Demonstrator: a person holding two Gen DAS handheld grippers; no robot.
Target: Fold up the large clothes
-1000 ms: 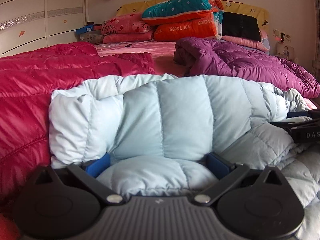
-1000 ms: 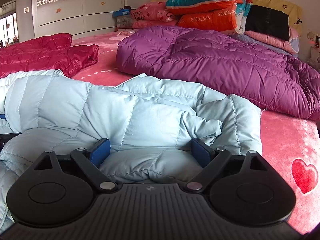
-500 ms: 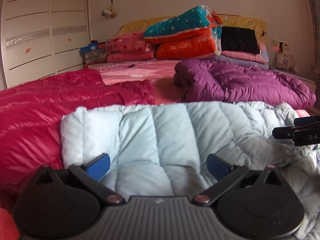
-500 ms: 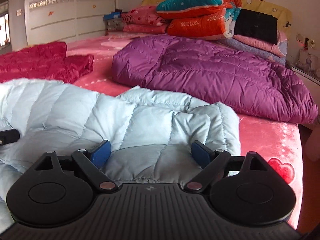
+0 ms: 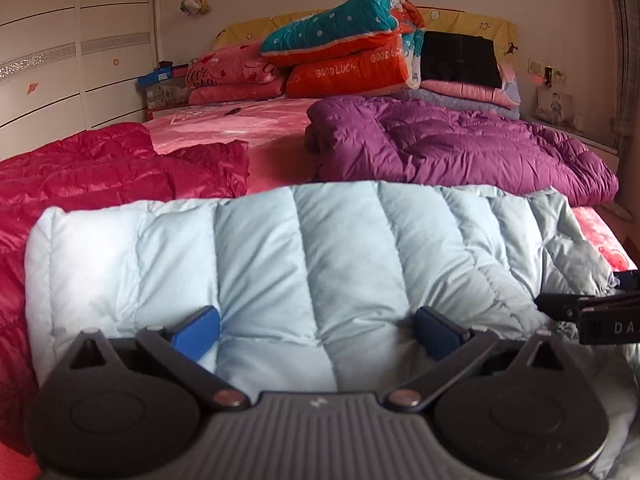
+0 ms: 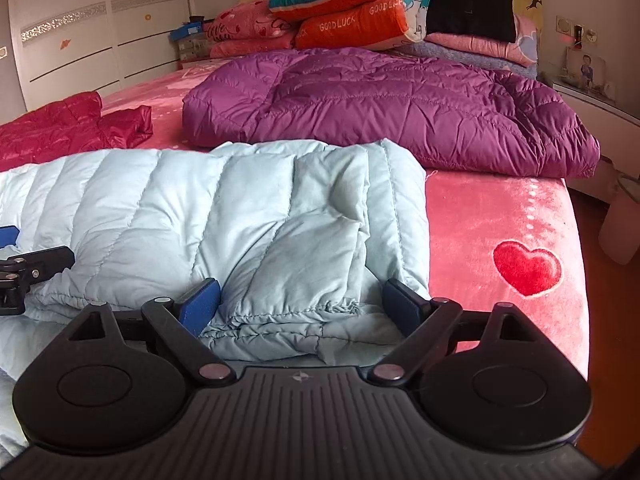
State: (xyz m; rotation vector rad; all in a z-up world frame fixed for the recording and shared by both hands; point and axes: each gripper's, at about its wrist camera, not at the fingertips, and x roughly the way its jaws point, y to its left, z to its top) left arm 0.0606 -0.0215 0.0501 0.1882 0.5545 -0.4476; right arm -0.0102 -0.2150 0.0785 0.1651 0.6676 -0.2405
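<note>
A light blue down jacket (image 5: 320, 256) lies folded and fairly flat across the near side of the bed. My left gripper (image 5: 316, 330) hovers open just above its near edge, the blue pads (image 5: 196, 330) wide apart with only flat fabric below them. In the right wrist view the jacket (image 6: 224, 216) ends at a gathered cuff and hem near the bed's right side. My right gripper (image 6: 302, 306) is open over that cuff and holds nothing. Each gripper shows at the edge of the other's view: the right gripper (image 5: 592, 312) and the left gripper (image 6: 24, 276).
A red down jacket (image 5: 100, 172) lies to the left and a purple one (image 5: 460, 152) behind the blue jacket. Stacked quilts and pillows (image 5: 352, 56) sit at the headboard. The pink bed cover (image 6: 500, 208) ends at the right, where a bin (image 6: 620, 232) stands on the floor.
Both grippers have drawn back and slightly up from the blue jacket. The puffed fabric that bulged between their fingers has settled flat on the bed.
</note>
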